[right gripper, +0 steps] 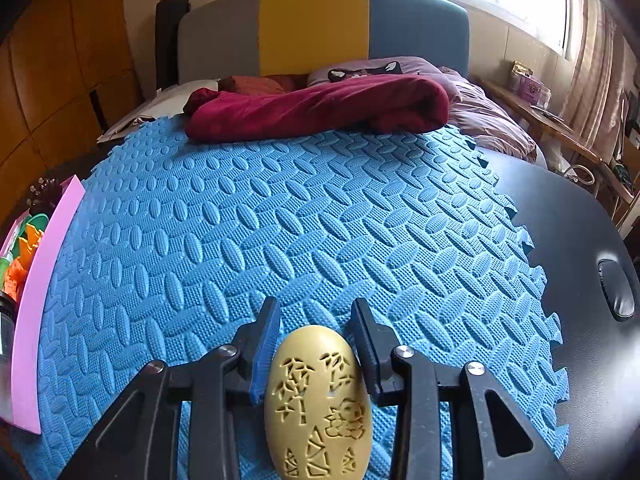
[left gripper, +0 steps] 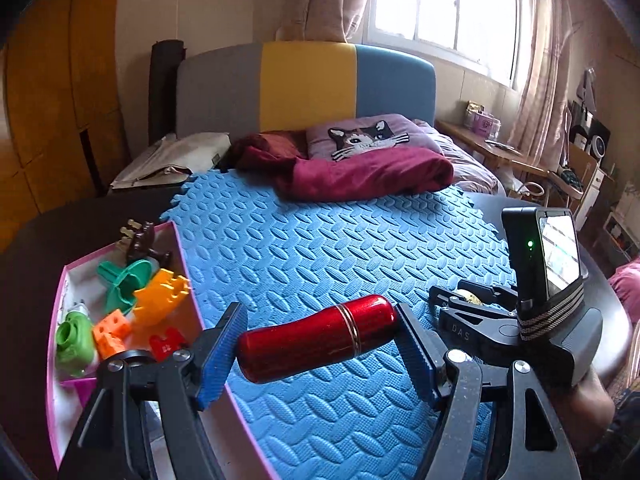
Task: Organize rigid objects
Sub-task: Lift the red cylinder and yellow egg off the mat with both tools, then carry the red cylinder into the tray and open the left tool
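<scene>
In the left wrist view my left gripper (left gripper: 320, 340) is shut on a glossy red cylinder (left gripper: 316, 338), held crosswise between its blue pads above the blue foam mat (left gripper: 320, 240), next to the pink box (left gripper: 180, 256). The box holds several toys: orange blocks (left gripper: 160, 296), a green funnel shape (left gripper: 124, 284), a green piece (left gripper: 74, 338), a small red piece (left gripper: 166, 344) and a brown figure (left gripper: 142, 240). In the right wrist view my right gripper (right gripper: 316, 344) is shut on a yellow carved egg (right gripper: 318, 404) low over the mat (right gripper: 280, 220). The right gripper also shows in the left wrist view (left gripper: 472, 304).
The mat lies on a dark round table (right gripper: 580, 240). The pink box stands at the mat's left edge (right gripper: 44, 280). Behind are a bed with a maroon blanket (right gripper: 320, 108), a cat pillow (left gripper: 368, 140) and a headboard (left gripper: 304, 84). A wooden side table (left gripper: 492, 148) stands at the right.
</scene>
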